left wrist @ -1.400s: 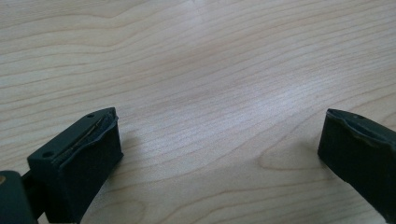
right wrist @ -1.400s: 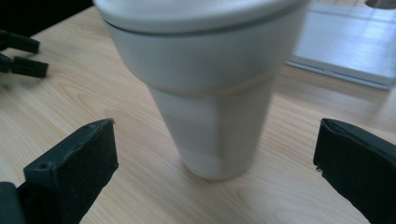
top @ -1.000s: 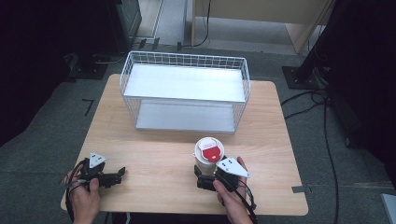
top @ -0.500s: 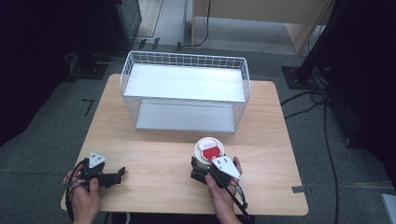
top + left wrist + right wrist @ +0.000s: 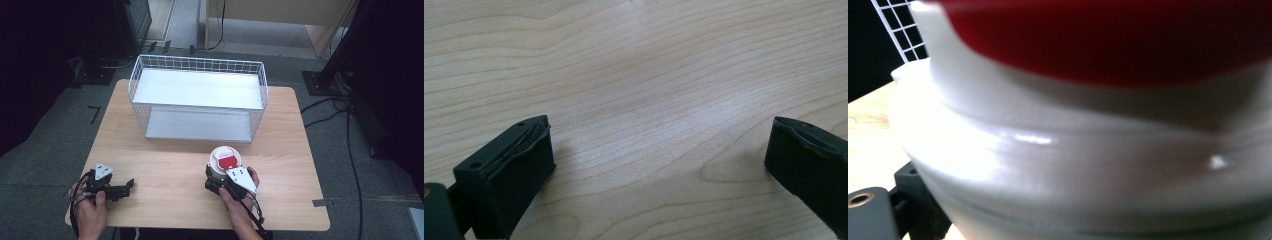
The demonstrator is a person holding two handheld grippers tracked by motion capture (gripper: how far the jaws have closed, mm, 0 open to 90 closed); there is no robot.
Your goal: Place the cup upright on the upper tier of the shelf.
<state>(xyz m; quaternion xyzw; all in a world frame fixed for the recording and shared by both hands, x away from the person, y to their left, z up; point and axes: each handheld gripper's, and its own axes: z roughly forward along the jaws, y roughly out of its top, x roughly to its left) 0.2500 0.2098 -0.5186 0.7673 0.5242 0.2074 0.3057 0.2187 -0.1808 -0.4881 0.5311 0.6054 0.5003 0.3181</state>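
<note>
Since a second ago our right gripper [image 5: 216, 176] slid left around the white cup [image 5: 226, 159]; grip unconfirmed, can't tell. Left gripper [image 5: 659, 165] idle, wide open, empty.

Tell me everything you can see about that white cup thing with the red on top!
The white cup is round and looks like shiny plastic, with a stepped rim and a red patch on its white lid. It stands upright on the wooden table, in front of the wire basket. The right gripper is right up against its near side; whether the jaws squeeze it can't be told.
</note>
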